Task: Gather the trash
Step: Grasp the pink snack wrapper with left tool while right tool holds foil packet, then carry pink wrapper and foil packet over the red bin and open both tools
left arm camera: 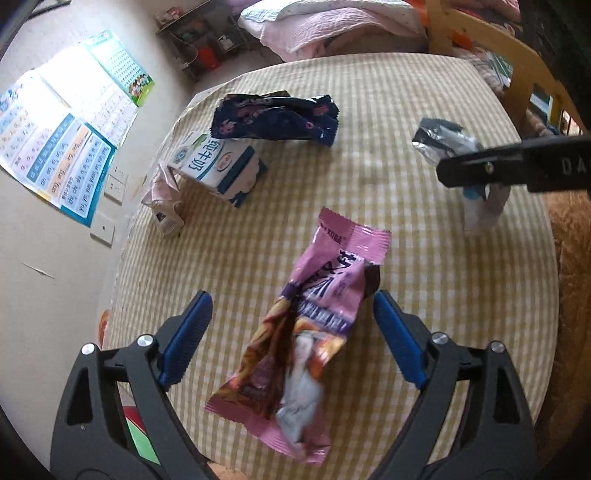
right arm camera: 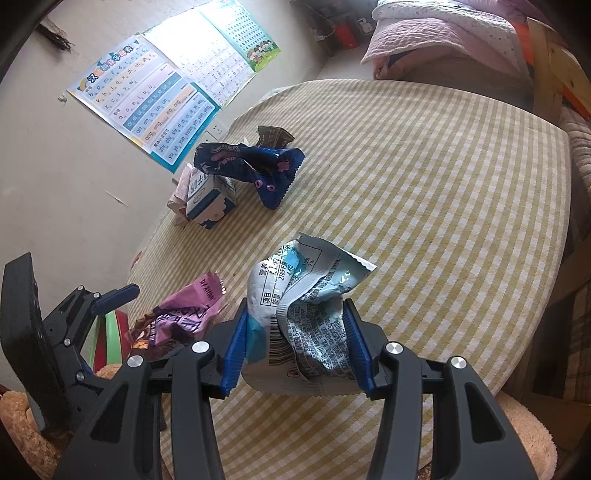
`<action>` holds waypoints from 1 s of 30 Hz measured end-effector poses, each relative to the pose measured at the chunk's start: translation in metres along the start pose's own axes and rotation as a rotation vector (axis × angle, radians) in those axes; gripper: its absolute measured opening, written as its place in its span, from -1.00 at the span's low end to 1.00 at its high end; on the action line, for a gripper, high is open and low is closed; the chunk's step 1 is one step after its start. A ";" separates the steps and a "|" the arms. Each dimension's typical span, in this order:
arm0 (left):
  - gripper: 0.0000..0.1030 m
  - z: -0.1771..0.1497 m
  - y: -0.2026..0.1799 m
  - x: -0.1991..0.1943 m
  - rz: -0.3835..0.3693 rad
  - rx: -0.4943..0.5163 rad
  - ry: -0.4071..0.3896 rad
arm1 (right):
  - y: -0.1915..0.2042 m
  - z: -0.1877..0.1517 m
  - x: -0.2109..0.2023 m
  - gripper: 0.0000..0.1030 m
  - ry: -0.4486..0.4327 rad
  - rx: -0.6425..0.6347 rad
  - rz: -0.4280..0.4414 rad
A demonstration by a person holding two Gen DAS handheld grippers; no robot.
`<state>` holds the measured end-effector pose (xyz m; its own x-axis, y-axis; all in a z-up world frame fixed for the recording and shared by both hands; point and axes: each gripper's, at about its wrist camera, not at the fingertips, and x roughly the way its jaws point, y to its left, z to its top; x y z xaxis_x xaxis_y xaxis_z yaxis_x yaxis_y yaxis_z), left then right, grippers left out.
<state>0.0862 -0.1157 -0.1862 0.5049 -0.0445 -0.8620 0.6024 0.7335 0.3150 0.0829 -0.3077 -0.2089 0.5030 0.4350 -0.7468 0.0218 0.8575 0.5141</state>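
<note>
Both grippers are seen over a round table [right arm camera: 443, 177] covered in a yellow-and-white checked cloth; the left gripper [left arm camera: 291, 310] is held with its blue pads spread wide, and a pink snack wrapper [left arm camera: 299, 325] lies flat on the cloth between them; the right-hand pad appears close beside the wrapper's upper edge, though contact cannot be told, while the other pad stands well clear, so nothing is clamped. The right gripper [right arm camera: 295, 332] is closed on a crumpled white-and-light-blue wrapper [right arm camera: 303, 302] — both blue pads are pressed against its sides, and its torn top stands up above the fingers; in the left wrist view this same gripper is seen only partly, at the right edge.

Further back on the table, near the far left rim, a dark blue wrapper [left arm camera: 275, 116] with pink figures lies crumpled; just beside it, nearer the edge, a white-and-blue milk carton [left arm camera: 218, 170] lies on its side, with a small pinkish carton [left arm camera: 162, 199] touching it at the very rim. In the right wrist view the pink wrapper is seen just left of the held one, the left gripper beside it; a brownish scrap [right arm camera: 275, 136] shows behind the dark blue wrapper.

Posters [right arm camera: 166, 92] are fixed to the wall — pink bedding [left arm camera: 332, 26] is piled behind the table.
</note>
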 end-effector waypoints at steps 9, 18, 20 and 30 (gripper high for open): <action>0.33 0.004 0.001 0.021 -0.117 -0.009 0.137 | 0.001 0.001 0.003 -0.08 0.010 -0.003 -0.001; -0.42 -0.001 0.011 0.020 -0.135 -0.108 0.119 | 0.003 0.001 0.007 -0.08 0.023 -0.006 -0.008; -0.43 -0.004 0.015 0.016 -0.135 -0.164 0.115 | 0.005 0.001 0.008 -0.08 0.026 -0.013 -0.017; -0.44 -0.020 0.034 -0.025 -0.132 -0.414 0.018 | 0.014 -0.002 0.010 -0.08 0.029 -0.059 -0.083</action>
<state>0.0815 -0.0761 -0.1615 0.4268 -0.1473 -0.8923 0.3604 0.9326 0.0184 0.0871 -0.2906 -0.2100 0.4760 0.3692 -0.7982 0.0107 0.9051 0.4250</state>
